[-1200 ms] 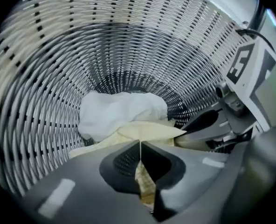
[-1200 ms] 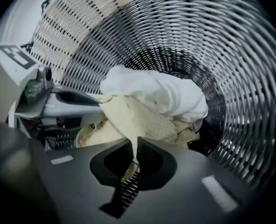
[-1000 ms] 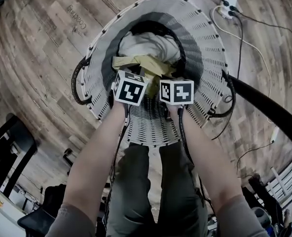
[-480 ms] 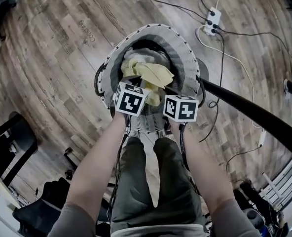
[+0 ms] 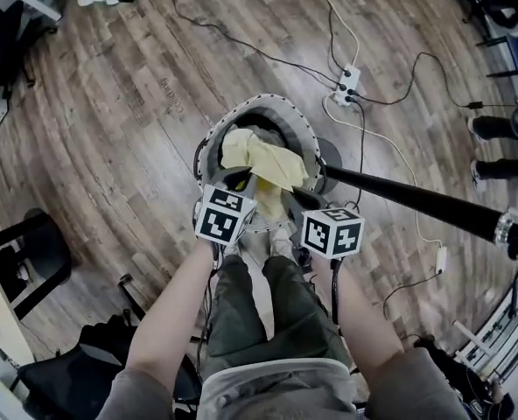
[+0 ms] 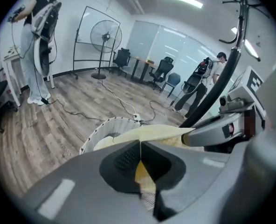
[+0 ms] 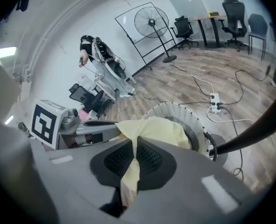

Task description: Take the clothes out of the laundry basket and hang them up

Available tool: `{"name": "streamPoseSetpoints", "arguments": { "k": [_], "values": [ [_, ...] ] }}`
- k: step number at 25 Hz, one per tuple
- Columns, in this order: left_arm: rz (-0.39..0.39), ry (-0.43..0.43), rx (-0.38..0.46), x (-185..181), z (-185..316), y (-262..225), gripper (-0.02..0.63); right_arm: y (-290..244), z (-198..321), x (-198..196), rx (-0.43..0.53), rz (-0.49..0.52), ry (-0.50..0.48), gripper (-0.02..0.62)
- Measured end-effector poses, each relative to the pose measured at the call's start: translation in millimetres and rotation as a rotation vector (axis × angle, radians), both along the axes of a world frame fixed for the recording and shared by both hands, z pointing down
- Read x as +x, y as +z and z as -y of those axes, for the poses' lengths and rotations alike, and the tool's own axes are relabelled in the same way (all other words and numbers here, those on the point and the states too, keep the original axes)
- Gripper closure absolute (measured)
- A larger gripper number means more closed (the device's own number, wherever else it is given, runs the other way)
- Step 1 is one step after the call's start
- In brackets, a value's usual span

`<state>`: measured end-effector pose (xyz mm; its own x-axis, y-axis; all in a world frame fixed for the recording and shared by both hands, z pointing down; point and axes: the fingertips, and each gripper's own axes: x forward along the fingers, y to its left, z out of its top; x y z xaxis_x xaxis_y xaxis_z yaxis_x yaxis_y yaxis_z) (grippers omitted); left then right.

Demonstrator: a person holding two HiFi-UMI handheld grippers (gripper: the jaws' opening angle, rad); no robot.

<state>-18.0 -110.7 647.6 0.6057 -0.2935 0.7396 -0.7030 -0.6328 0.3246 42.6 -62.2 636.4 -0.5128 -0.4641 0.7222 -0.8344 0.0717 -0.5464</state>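
Two hand-held grippers hold one pale yellow cloth garment (image 5: pixel 263 160) above the round white slatted plastic laundry basket (image 5: pixel 241 110).

The left hand-held gripper (image 6: pixel 140 146) has its jaws closed on a fold of the yellow fabric. The right hand-held gripper (image 7: pixel 133 146), just beside it, pinches another fold the same way. The garment stretches between them and trails down into the basket, which stands on the wood-plank floor (image 5: pixel 110 129) beside a slanting black pole (image 5: pixel 408 198).

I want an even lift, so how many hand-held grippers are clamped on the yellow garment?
2. The left hand-held gripper pinches one fold of the yellow garment; the right hand-held gripper, beside it, pinches another.
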Motion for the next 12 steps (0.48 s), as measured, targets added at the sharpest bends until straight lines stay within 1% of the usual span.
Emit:
{"name": "streamPoseSetpoints", "arguments": {
  "k": [2,4,7,12],
  "values": [
    [-0.029,-0.004,0.03,-5,-5,-41,0.601,-46,-5,-7,0.046,0.026,-0.006,0.558],
    [-0.064,-0.003,0.067,-4,-6,-84,0.601,-92,-8,-9,0.096,0.032,-0.01,0.558],
    [-0.103,0.015,0.124,-5,-8,-146,0.601,-157,-9,-13,0.169,0.031,-0.026,0.56],
    [-0.162,0.049,0.208,-13,-14,-242,0.601,-252,-16,-23,0.255,0.084,-0.06,0.558]
  ]
}}
